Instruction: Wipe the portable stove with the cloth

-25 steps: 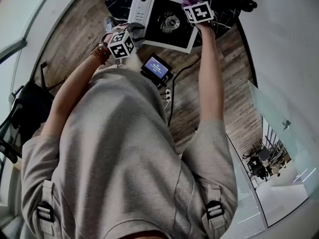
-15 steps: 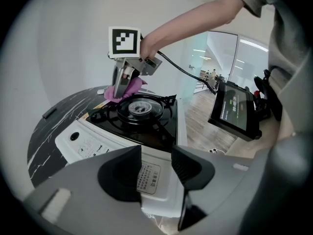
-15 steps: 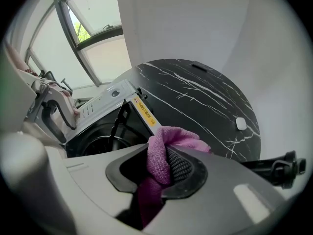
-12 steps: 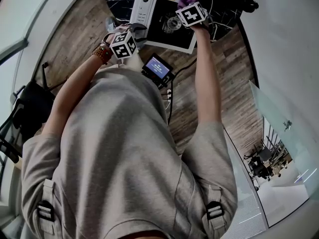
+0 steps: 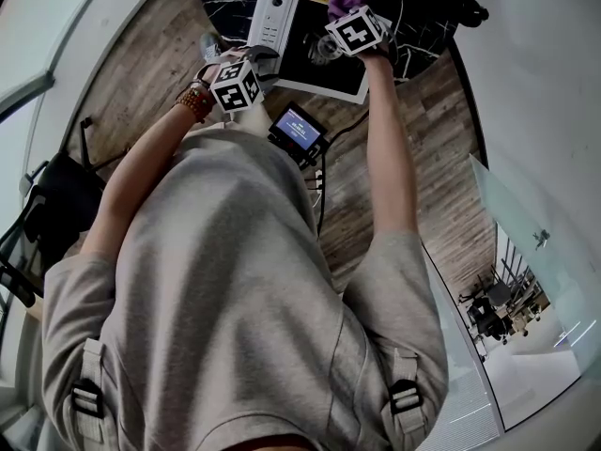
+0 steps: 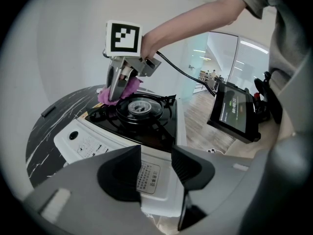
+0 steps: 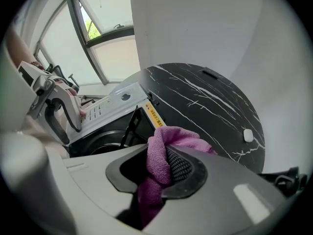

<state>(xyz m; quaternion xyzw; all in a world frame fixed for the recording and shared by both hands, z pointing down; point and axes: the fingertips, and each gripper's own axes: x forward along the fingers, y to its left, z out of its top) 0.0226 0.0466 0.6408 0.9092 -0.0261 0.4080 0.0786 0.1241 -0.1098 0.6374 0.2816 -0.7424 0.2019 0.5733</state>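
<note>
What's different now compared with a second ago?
The right gripper, still clamped on the purple cloth, slid leftward in the head view across the stove toward its burner. The left gripper stayed at the stove's near side; nothing was let go.

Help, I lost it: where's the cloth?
Right gripper view: the cloth is pinched in the right hand-held gripper, at the stove's far edge beside the burner.

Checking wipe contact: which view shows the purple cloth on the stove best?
Left gripper view: the cloth shows under the right tongs, at the stove burner. Right gripper view shows it only bunched between its tongs; head view, a sliver.
</note>
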